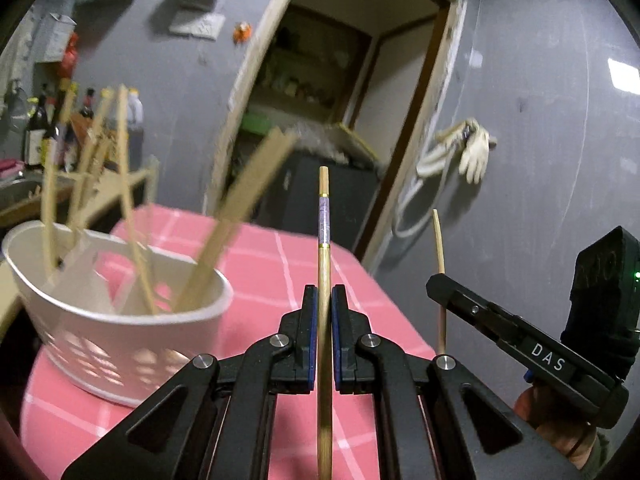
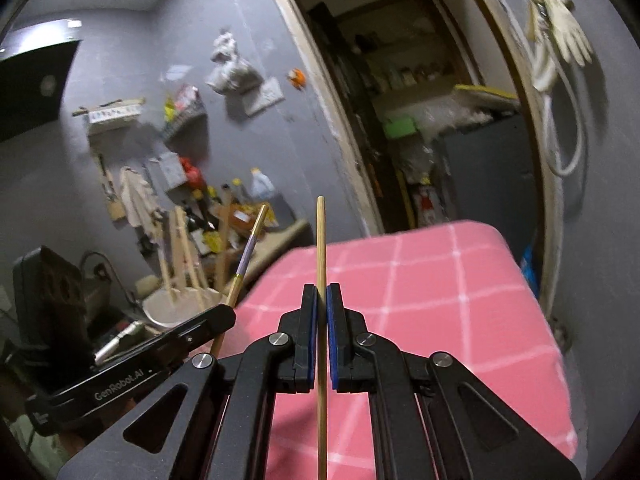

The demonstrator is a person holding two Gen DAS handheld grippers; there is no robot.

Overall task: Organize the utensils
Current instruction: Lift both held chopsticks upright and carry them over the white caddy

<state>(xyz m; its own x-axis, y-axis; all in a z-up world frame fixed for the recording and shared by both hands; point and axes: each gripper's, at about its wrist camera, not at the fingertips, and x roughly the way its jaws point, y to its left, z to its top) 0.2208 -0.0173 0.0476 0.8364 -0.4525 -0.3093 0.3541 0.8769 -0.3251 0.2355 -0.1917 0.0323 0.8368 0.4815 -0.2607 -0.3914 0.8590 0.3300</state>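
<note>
Tongs (image 1: 324,300) near table edge (image 1: 360,264)

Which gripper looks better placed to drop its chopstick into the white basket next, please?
Probably the left gripper: the white basket sits right beside it, while from the right gripper it lies farther off, beyond the left one.

From my left wrist view, the white basket (image 1: 120,320) and the chopsticks (image 1: 236,212) standing in it are smeared by blur, so I cannot count them. The lower end of the banded chopstick (image 1: 324,320) runs off the bottom edge. The right gripper (image 1: 440,284) hides part of the plain chopstick (image 1: 439,248), and I see only a sliver of the hand (image 1: 560,424) behind it. In my right wrist view, the bottles (image 2: 240,200) on the far counter are too blurred to identify.
</note>
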